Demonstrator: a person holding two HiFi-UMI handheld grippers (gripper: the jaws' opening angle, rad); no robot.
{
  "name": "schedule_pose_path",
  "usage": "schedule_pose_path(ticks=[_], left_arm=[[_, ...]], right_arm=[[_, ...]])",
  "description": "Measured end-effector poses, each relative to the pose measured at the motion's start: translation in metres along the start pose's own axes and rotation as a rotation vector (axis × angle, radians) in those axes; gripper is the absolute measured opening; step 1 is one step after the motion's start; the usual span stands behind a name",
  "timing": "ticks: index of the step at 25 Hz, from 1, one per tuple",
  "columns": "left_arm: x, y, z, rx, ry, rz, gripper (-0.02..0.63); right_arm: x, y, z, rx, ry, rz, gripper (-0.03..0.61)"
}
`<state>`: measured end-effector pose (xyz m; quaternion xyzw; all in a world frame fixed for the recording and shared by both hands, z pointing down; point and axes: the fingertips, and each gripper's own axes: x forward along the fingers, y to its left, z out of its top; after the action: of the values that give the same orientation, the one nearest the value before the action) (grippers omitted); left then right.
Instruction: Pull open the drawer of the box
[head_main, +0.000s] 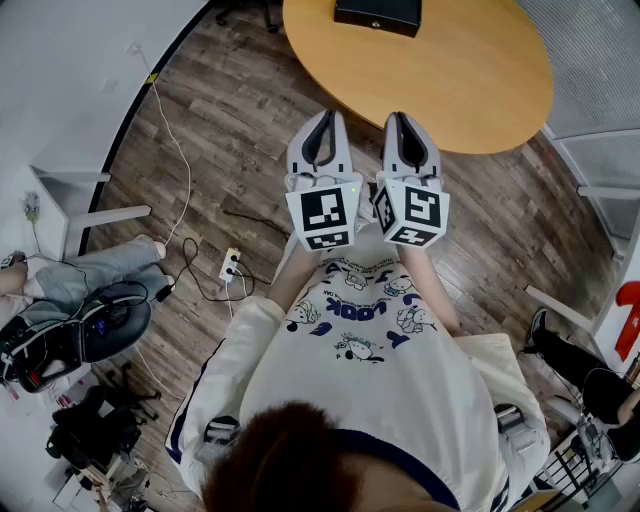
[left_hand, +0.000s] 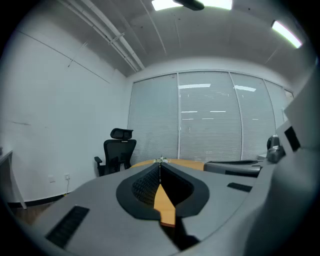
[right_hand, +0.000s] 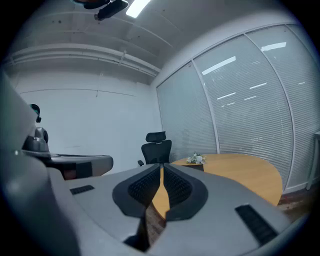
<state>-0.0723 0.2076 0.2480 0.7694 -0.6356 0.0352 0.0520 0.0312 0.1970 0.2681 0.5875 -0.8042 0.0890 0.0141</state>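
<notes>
Sitting on rounded wooden table (head_main: 480, 90), flat black box (head_main: 377, 14)

We read "LOOK" in blue, upside down to us, on the shirt (head_main: 345, 310). A red mark like a "1" shows on a white panel (head_main: 612, 318). Nothing else is legible.

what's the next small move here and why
The left gripper and right gripper both sit shut and empty at the near edge of the table, well short of the black box. So probably carry one forward over the table toward the box, parting its jaws on the way.
</notes>
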Motion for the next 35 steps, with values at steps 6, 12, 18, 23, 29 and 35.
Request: schedule_pose_path(ticks=[6,12,18,23,29,35], left_arm=[[0.005,0.008,-0.001,-0.004,0.004,-0.001,0.020],[0.016,0.017,-0.004,-0.006,0.010,-0.015,0.020],[0.032,0.022,-0.005,-0.005,0.017,-0.032,0.020],[0.049,0.029,-0.006,-0.012,0.021,-0.049,0.020],[0.063,0.039,-0.008,-0.016,0.028,-0.072,0.020],[0.072,0.042,-0.013,-0.020,0.047,-0.102,0.020]], right_arm=[[0.007,0.003,-0.002,-0.002,0.005,-0.003,0.041],[0.021,0.007,-0.005,-0.002,0.013,-0.009,0.041],[0.037,0.006,-0.006,0.012,0.008,-0.022,0.041],[0.053,0.005,-0.007,0.021,0.010,-0.036,0.041],[0.067,0.008,-0.011,0.024,0.017,-0.060,0.043],[0.070,0.005,-0.018,0.033,0.036,-0.099,0.043]])
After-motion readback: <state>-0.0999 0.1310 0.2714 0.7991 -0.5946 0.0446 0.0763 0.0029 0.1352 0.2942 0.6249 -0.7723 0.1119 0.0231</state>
